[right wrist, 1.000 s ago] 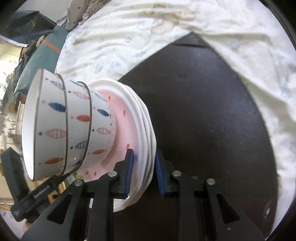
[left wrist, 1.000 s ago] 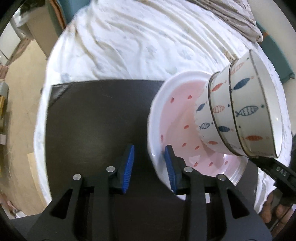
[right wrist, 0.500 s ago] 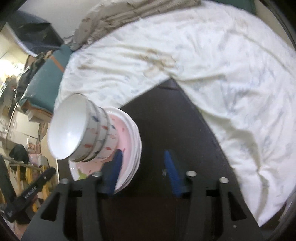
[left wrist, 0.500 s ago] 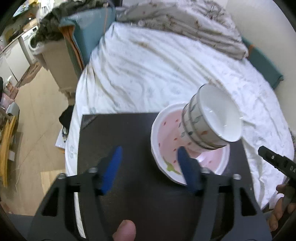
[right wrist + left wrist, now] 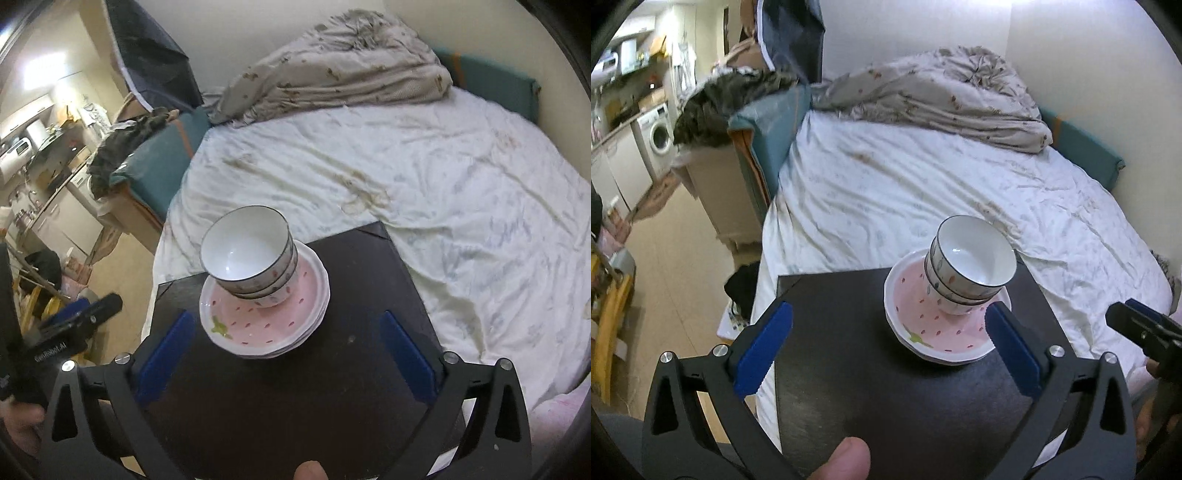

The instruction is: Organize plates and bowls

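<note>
Three nested bowls (image 5: 971, 269) were stacked on the pink plates (image 5: 938, 332), at about one o'clock on the black table (image 5: 886, 398), close to its far edge beside the bed (image 5: 923, 184). The bowls were seated off-centre, toward the plates' far rim, and appeared to lean slightly. A topple seemed possible if the table were jolted, since it appeared to rest on the soft bed. The left gripper (image 5: 886, 350) and right gripper (image 5: 288, 354) were both released, their fingers (image 5: 764, 347) having just been spread wide, nothing held between them. The plates' near rim could be clipped by a finger at five o'clock.
</note>
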Tool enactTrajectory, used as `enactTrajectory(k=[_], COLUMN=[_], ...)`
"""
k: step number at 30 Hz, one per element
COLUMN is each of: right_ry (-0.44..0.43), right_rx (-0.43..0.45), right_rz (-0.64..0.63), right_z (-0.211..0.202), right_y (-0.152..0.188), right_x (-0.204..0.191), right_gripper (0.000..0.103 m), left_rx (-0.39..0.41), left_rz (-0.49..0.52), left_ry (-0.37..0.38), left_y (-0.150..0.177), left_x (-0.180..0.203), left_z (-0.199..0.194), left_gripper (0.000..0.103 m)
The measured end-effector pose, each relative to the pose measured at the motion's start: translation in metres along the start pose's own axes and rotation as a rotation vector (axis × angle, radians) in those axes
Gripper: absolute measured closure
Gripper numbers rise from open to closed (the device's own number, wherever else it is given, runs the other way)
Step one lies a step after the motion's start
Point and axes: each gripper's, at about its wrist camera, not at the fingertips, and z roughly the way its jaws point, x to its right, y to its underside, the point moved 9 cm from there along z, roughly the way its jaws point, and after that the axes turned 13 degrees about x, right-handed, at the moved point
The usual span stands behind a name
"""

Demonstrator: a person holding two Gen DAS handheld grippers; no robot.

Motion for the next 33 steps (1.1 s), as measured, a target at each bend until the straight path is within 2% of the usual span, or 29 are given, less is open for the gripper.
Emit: enactTrajectory(k=[3, 9, 12, 18, 22, 33], right_ry=[-0.021, 0.006, 0.014, 0.034, 0.054, 0.069], right_rx=[0.047, 0.132, 0.130, 0.108, 0.106, 0.062], right_rz=[-0.002, -0.062, -0.091, -0.077, -0.062, -0.113], right_z=[-0.009, -0.016, -0.011, 0.005, 0.013, 0.025], right_y=[0.000, 0.008, 0.015, 0.030, 0.032, 0.041], right_x=[-0.005, -0.009, -0.011, -0.005, -0.001, -0.004], right_gripper=[0.000, 0.000, 0.000, 0.000, 0.000, 0.000], left_rx=[0.002, -0.024, -0.018, -0.042, -0.063, -0.062], left_rz=[0.030, 0.084, 0.085, 0.005, 0.007, 0.010], left_ry=[0.001, -0.037, -0.075, -0.068, -0.095, -0.045], left_y=[0.008, 0.026, 0.030, 0.043, 0.048, 0.047], left_x=[0.005, 0.010, 0.005, -0.003, -0.005, 0.008], left_z=[-0.004, 0.001, 0.003, 0.011, 0.018, 0.014], left_gripper=[0.000, 0.000, 0.000, 0.000, 0.000, 0.000])
